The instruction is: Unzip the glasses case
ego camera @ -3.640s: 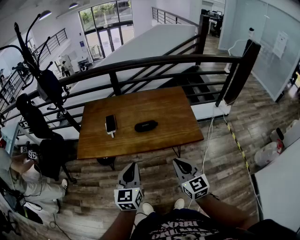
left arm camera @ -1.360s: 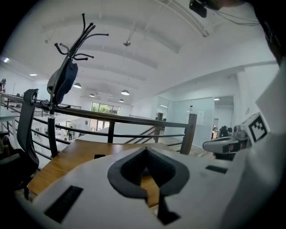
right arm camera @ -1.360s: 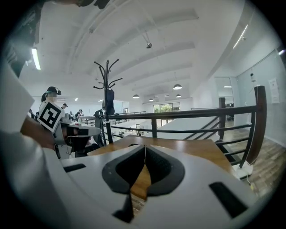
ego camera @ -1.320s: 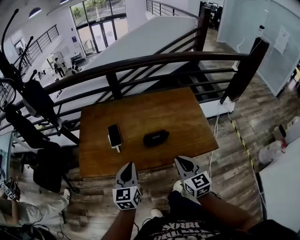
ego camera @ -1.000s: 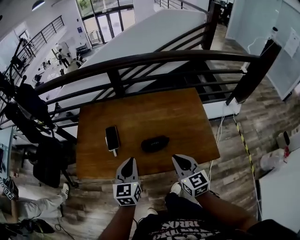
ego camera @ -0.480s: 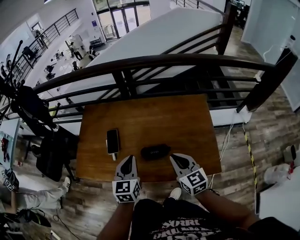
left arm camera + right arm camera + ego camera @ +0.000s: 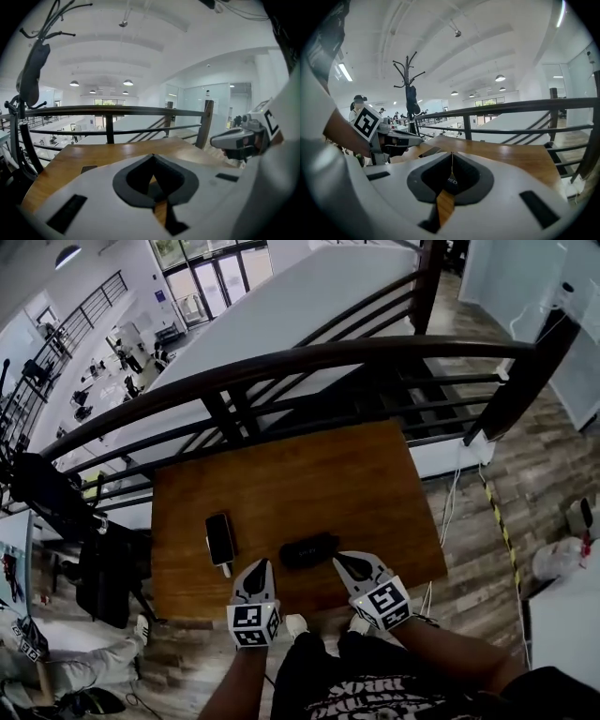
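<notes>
A black oval glasses case (image 7: pixel 307 550) lies zipped near the front edge of the wooden table (image 7: pixel 309 465). My left gripper (image 7: pixel 260 564) hangs over the table's front edge, just left of the case, with its jaws shut and empty (image 7: pixel 152 155). On the case's right my right gripper (image 7: pixel 338 560) is also shut on nothing (image 7: pixel 451 153). Neither touches the case. In the right gripper view the case (image 7: pixel 450 183) shows dark through the gap behind the jaw tips, and the left gripper (image 7: pixel 405 137) is at the left.
A black phone (image 7: pixel 219 539) lies on the table left of the case. A dark metal railing (image 7: pixel 281 362) runs behind the table, with stairs beyond. A coat stand with dark bags (image 7: pixel 47 493) and a black chair (image 7: pixel 108 568) are at the left. A white cable (image 7: pixel 448 512) hangs off the right.
Both grippers have moved forward and down, from over the floor to the table's front edge on either side of the case. The head view has closed in on the table.
</notes>
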`<state>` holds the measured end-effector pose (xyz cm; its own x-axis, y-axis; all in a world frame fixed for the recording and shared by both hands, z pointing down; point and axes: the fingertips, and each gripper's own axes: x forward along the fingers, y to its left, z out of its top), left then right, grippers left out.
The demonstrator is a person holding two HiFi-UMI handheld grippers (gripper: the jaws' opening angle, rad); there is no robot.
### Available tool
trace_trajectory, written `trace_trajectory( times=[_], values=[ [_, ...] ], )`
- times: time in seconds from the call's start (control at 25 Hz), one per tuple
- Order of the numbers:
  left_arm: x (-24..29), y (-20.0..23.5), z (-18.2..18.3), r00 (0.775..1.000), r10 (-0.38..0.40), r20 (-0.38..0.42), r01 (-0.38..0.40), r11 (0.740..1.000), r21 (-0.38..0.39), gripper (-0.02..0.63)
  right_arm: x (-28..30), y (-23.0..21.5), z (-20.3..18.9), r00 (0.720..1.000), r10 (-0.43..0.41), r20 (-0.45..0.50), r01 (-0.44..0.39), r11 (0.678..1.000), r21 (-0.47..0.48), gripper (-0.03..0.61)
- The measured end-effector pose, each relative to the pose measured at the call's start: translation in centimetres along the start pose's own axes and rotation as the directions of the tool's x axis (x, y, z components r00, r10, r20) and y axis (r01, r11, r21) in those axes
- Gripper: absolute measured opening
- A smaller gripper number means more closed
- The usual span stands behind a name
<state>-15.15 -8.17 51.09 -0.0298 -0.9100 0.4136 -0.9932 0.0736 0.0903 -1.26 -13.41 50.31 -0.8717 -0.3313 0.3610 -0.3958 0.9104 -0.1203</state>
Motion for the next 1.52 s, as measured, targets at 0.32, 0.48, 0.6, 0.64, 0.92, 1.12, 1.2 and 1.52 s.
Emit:
trace_trajectory(
  times=[0.32, 0.48, 0.6, 0.64, 0.92, 1.12, 1.2, 1.52],
  values=[
    [4.2, 1.7, -2.2, 0.976, -0.170, -0.136, 0.179, 0.982, 0.061, 0.003, 3.3, 2.2, -3.1, 0.995, -0.057, -0.079, 0.061, 0.997, 0.049, -0.002],
    [6.2, 1.1, -5.6, 0.911, -0.288, -0.295, 0.319, 0.946, 0.061, 0.003, 5.7, 3.6, -5.6, 0.987, -0.060, -0.147, 0.071, 0.995, 0.072, 0.000],
    [7.3, 0.6, -8.2, 0.841, -0.341, -0.421, 0.400, 0.915, 0.058, 0.003, 8.0, 5.3, -7.6, 0.974, -0.012, -0.224, 0.037, 0.994, 0.107, 0.002],
    [7.7, 0.4, -8.7, 0.823, -0.357, -0.441, 0.423, 0.904, 0.059, 0.003, 8.7, 5.8, -8.4, 0.968, -0.001, -0.250, 0.027, 0.995, 0.100, 0.003],
    [9.5, -0.2, -10.6, 0.743, -0.433, -0.510, 0.536, 0.842, 0.066, 0.003, 11.9, 8.3, -13.3, 0.903, 0.001, -0.430, 0.003, 1.000, 0.008, 0.084],
    [10.6, -0.5, -12.4, 0.697, -0.426, -0.577, 0.596, 0.791, 0.136, 0.003, 13.9, 8.6, -14.9, 0.881, -0.066, -0.469, 0.017, 0.994, -0.109, 0.084],
    [10.9, -0.6, -12.8, 0.688, -0.424, -0.588, 0.601, 0.787, 0.136, 0.003, 14.2, 8.4, -15.2, 0.875, -0.098, -0.474, 0.038, 0.990, -0.135, 0.083],
    [11.9, -0.6, -12.3, 0.697, -0.400, -0.595, 0.603, 0.776, 0.185, 0.003, 14.7, 6.6, -15.1, 0.848, -0.242, -0.471, 0.122, 0.955, -0.271, 0.061]
  ],
)
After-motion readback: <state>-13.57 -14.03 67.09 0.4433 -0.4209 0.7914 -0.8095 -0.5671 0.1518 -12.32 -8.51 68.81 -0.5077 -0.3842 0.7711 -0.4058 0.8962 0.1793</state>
